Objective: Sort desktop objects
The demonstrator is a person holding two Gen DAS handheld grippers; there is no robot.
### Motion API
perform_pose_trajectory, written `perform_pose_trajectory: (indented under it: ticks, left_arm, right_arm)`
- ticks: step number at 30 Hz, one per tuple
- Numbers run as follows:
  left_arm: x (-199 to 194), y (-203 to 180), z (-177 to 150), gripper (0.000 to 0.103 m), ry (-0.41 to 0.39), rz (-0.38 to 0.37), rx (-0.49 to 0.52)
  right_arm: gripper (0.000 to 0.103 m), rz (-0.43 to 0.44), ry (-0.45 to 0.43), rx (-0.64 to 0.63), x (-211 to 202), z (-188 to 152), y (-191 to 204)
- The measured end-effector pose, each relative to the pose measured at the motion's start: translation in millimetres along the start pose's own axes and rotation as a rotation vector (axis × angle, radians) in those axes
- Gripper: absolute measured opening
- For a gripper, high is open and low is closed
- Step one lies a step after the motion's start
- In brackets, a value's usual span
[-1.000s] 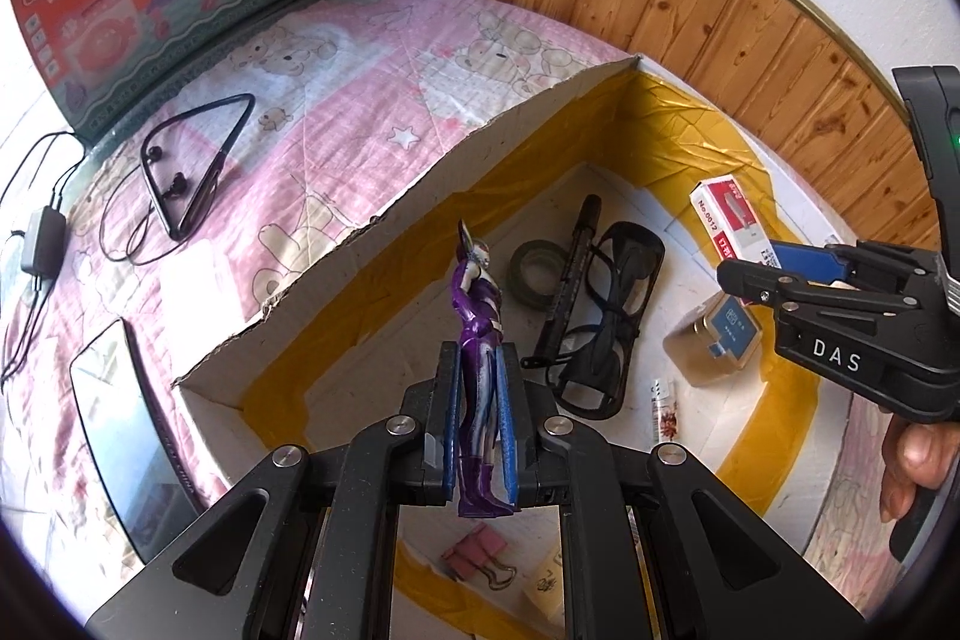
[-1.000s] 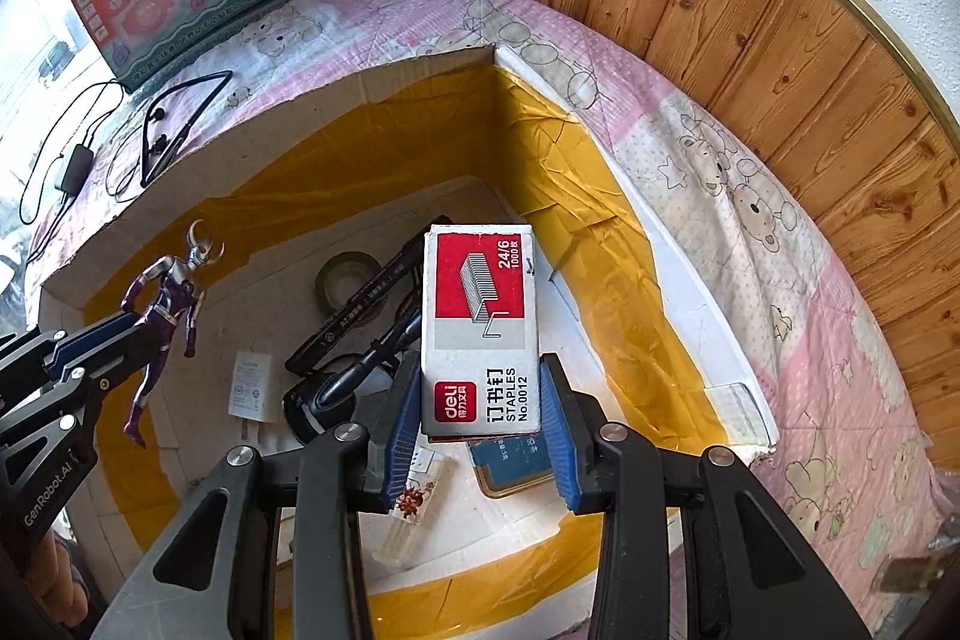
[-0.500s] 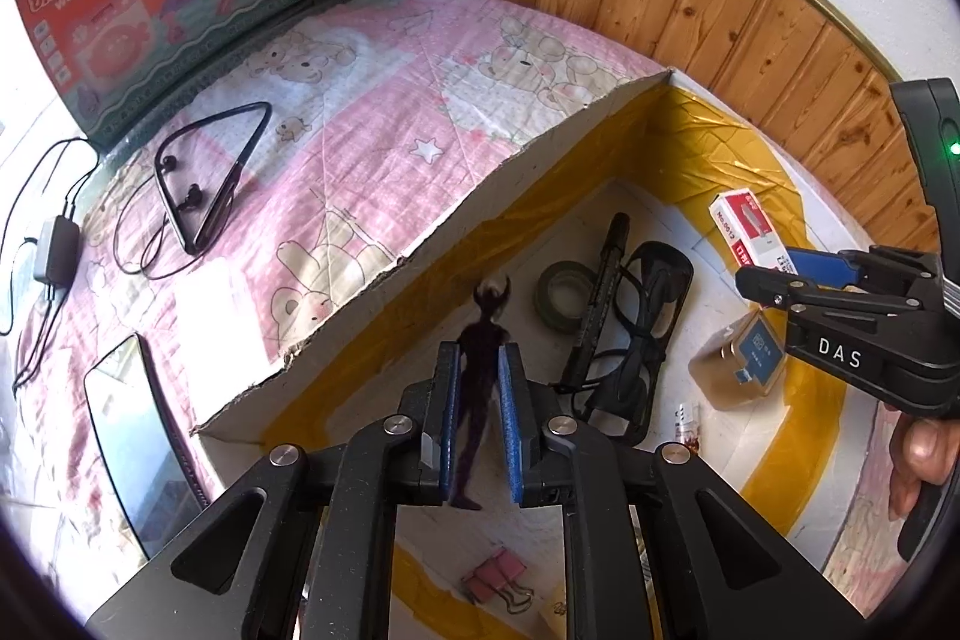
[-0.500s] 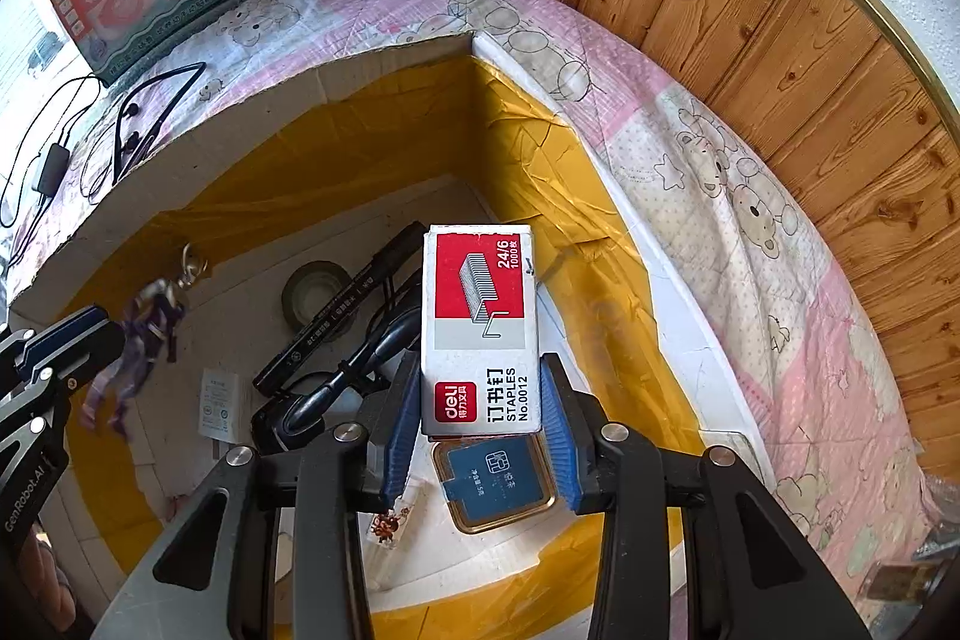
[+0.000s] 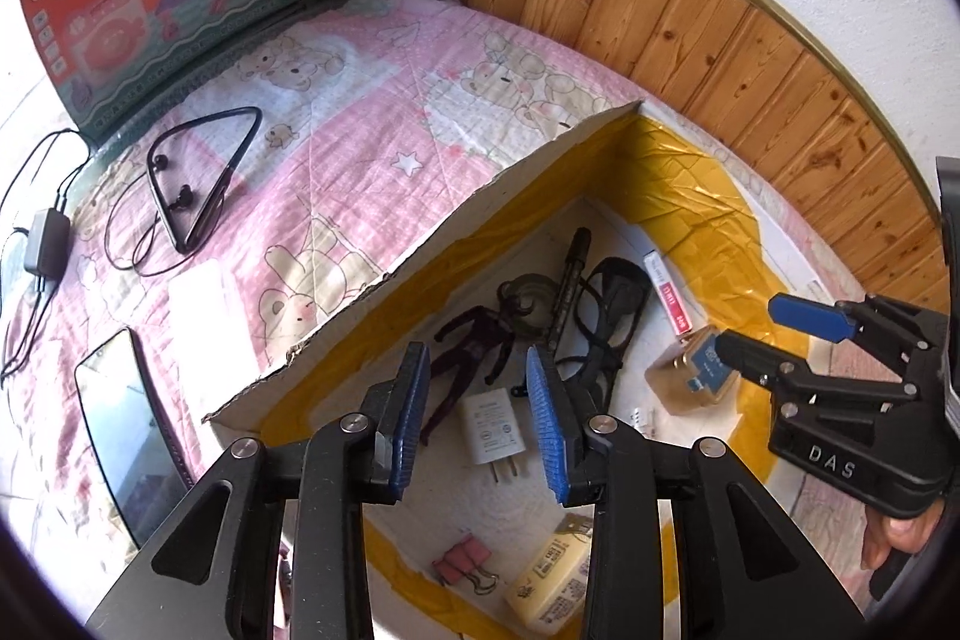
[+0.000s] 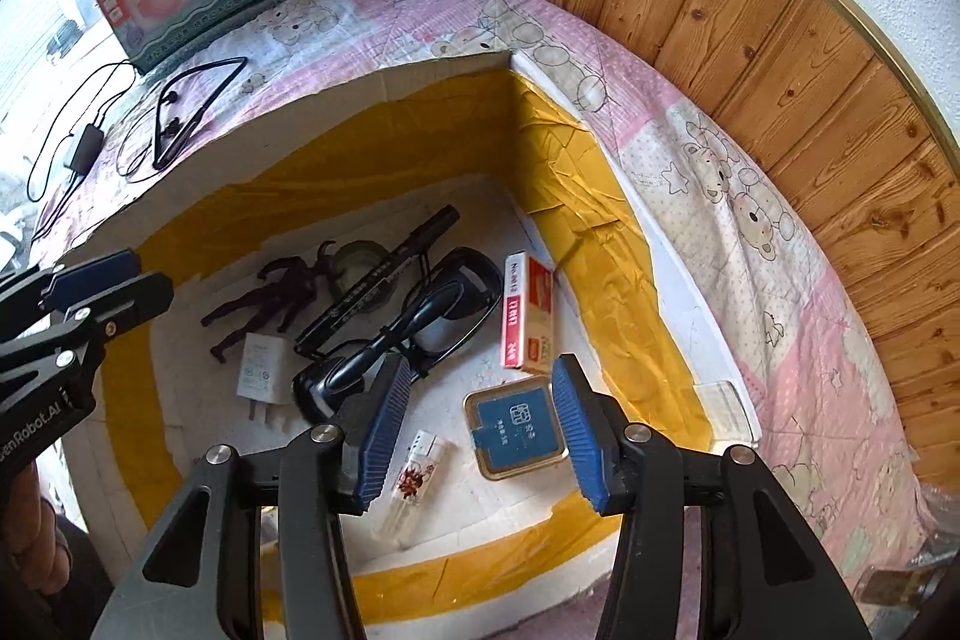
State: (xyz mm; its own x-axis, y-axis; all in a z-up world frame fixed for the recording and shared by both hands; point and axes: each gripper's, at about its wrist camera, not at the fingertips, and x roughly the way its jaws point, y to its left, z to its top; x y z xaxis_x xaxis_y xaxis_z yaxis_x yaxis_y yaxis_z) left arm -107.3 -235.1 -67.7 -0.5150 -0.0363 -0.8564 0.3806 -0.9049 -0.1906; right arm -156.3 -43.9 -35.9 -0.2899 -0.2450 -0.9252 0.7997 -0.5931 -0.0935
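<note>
Pink bedspread carries the foam box (image 6: 630, 196), your sorting bin. Both your left gripper (image 5: 480, 418) and right gripper (image 6: 474, 424) hang wide open, empty; figurine (image 5: 474, 346) and staple box (image 6: 531, 310) lie inside, centre frame.

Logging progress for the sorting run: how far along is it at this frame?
Done: figure, staples box, glasses, marker and charger lie in the taped box. In hand: nothing; left gripper and right gripper are open. Left: earphones and phone sit outside on the blanket.
</note>
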Motion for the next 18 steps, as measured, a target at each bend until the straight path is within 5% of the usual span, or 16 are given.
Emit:
perform_pose_trajectory:
  ticks: [18]
  left_arm:
    - [-67.7, -18.7, -15.2, 0.042, -0.149, -0.062, 0.08]
  right_arm:
    - [0.056, 0.02, -0.02, -0.13, -52.8, -73.6, 45.3]
